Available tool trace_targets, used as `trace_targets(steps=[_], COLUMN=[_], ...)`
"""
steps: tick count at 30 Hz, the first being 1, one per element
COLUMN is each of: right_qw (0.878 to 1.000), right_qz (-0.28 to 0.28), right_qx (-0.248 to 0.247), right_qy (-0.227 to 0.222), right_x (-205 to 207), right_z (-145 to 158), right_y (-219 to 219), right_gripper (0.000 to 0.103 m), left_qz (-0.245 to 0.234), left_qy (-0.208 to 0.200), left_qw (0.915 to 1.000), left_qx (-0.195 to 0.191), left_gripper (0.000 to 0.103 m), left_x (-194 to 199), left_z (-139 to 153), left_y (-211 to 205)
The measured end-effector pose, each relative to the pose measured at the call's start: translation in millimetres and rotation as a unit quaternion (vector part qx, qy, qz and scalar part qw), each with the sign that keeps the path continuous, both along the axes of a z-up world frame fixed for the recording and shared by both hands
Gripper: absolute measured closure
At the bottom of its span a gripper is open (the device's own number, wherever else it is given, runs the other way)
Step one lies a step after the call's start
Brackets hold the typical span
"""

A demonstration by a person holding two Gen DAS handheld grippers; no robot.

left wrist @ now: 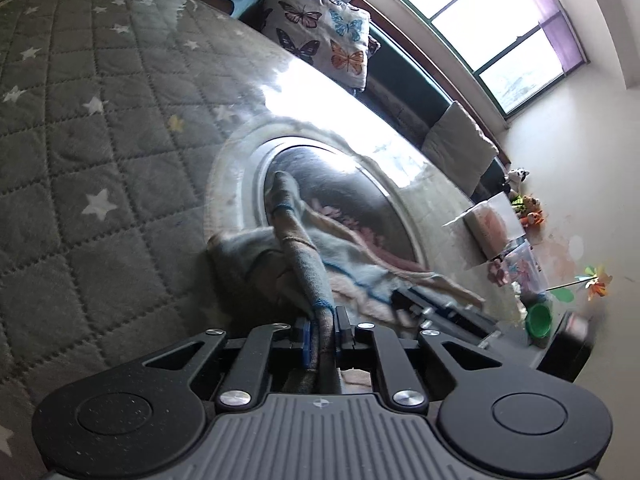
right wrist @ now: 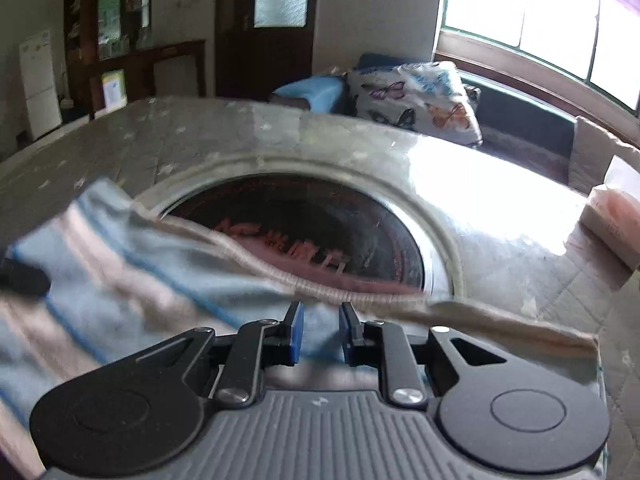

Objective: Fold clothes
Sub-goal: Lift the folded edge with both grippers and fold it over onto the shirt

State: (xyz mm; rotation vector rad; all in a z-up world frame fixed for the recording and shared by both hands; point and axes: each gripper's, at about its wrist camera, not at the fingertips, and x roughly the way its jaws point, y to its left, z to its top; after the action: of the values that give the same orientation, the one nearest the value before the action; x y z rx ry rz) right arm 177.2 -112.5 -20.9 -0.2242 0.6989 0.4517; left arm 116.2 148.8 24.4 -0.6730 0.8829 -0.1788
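A pale blue and beige striped cloth [left wrist: 344, 256] lies bunched over the dark round inset [left wrist: 360, 184] of the quilted table [left wrist: 100, 140]. My left gripper [left wrist: 323, 316] is shut on a folded edge of it, and a ridge of fabric rises away from the fingers. In the right wrist view the same cloth [right wrist: 120, 264] stretches across the left and under the gripper, its ribbed hem [right wrist: 280, 276] running just past the fingertips. My right gripper [right wrist: 321, 316] stands nearly closed with blue fabric between its pads. Its black frame [left wrist: 448, 314] shows blurred on the cloth.
The dark glass disc [right wrist: 304, 224] sits in a steel ring. A butterfly pillow [left wrist: 320, 28] and blue cushion [right wrist: 316, 92] lie on the window bench. A tissue box [right wrist: 616, 216], green cup [left wrist: 540, 318] and pinwheel [left wrist: 596, 282] crowd the right end.
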Motion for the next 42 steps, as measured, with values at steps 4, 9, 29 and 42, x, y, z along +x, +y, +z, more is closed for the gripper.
trace_targets(steps=[4, 9, 29, 42], right_qw=[1.000, 1.000, 0.986, 0.985], right_qz=[0.006, 0.015, -0.116, -0.111], right_qx=[0.011, 0.026, 0.121, 0.133], right_qy=[0.004, 0.008, 0.005, 0.015], right_x=[-17.4, -41.6, -120.6, -118.0], right_z=[1.9, 5.4, 15.6, -0.6], right_y=[-10.3, -26.6, -204.0, -220.4], right_gripper=[0.081, 0.078, 0.076, 0.074], left_qz=[0.003, -0.007, -0.097, -0.122], left_qy=[-0.001, -0.009, 0.047, 0.051], left_qw=[1.0000, 0.9998, 0.9888, 0.9829], left_qx=[-0.002, 0.017, 0.103, 0.128], left_gripper=[0.092, 0.092, 0.093, 0.082], left_x=[7.3, 18.4, 71.5, 90.2], left_z=[18.4, 48.3, 50.0, 19.4], left_y=[-13.8, -47.7, -272.8, -319.2])
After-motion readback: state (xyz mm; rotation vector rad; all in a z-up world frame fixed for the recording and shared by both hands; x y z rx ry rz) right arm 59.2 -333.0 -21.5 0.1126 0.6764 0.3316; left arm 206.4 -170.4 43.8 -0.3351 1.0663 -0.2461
